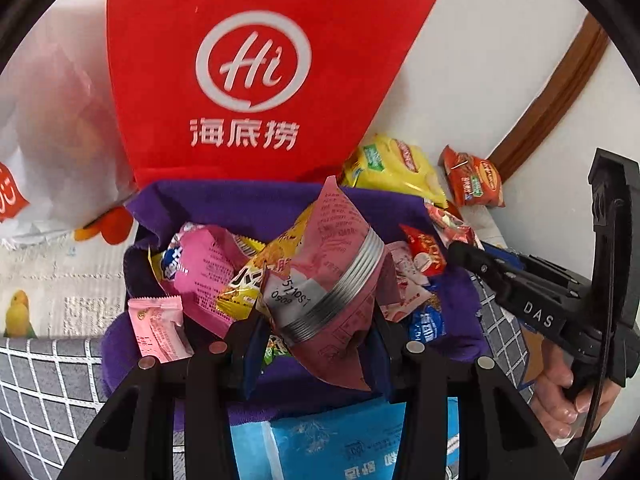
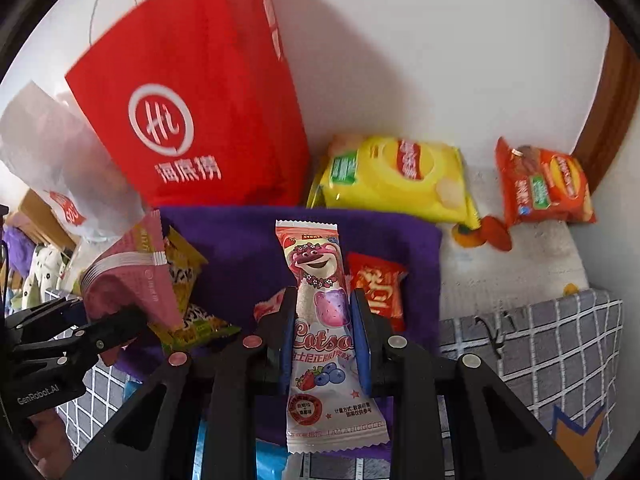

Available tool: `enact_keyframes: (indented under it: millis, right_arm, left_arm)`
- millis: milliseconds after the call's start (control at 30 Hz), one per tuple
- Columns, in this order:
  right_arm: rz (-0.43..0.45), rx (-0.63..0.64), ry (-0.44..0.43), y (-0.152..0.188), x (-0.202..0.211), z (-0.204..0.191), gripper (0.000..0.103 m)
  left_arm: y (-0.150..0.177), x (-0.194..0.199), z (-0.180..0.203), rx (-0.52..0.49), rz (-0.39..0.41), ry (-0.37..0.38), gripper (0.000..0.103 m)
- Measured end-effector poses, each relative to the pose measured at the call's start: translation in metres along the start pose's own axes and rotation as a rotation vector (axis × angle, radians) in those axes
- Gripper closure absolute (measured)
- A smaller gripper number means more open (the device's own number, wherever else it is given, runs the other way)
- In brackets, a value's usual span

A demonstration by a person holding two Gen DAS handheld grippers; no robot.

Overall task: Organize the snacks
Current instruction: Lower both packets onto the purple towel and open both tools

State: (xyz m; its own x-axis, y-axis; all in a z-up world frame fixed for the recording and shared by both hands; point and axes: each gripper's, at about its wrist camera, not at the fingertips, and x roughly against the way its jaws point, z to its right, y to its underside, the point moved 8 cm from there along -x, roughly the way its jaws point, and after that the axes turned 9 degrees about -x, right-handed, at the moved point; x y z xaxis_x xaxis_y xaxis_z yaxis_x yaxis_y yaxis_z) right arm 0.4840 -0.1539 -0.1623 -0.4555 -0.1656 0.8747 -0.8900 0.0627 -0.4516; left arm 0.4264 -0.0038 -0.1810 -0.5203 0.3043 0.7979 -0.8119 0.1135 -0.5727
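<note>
Snacks: light, crinkly, slippery film packets, easily crushed; best pinched mid-body across the flat. Most heaped in purple bin (image 1: 280, 200) before red bag (image 1: 248, 72); chips (image 2: 396, 176) by the wall. Left gripper (image 1: 316, 320) clamped on pink packet (image 1: 332, 280), jaws part-closed around its bulk, above the heap. Right gripper (image 2: 324, 320) narrow, pinching bear packet (image 2: 320, 320) at its middle, over the bin

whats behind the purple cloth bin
A red bag stands right behind the purple cloth bin, with a yellow chip bag beside it against the wall. The red bag's base is hidden by the bin.
</note>
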Motion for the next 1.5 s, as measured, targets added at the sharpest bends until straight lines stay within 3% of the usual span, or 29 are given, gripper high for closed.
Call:
enact_keyframes:
  millis: [367,1500]
  right_arm:
    - [-0.07,-0.007,0.027,0.012,-0.024,0.006,0.077]
    - [-0.119,0.039,0.058,0.024,-0.045,-0.001,0.076]
  left_arm:
    - [0.005,-0.019,-0.001,0.073,-0.032,0.097,0.061]
    - [0.014,-0.034,-0.015,0.086,-0.108,0.051,0.059]
